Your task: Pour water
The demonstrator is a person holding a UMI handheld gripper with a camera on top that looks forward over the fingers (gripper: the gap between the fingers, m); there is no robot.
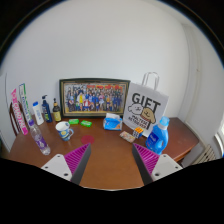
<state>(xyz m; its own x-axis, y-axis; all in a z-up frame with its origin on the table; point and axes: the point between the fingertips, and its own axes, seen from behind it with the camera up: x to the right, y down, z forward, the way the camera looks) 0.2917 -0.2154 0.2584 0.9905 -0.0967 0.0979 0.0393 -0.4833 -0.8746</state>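
clear plastic water bottle (39, 139) stands at table's left edge, well left of fingers | white mug (64, 130) near framed group photo (94, 98) | gripper (110, 160) spread apart, empty | risk: crowded table, sideways reach may topple bottle

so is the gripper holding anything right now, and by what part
Nothing is held. The gripper is open, with only bare table between its fingers. The clear bottle and the mug stand beyond them, untouched.

tool (110, 160) open, empty | water bottle (39, 140) beyond left finger on table (105, 150)
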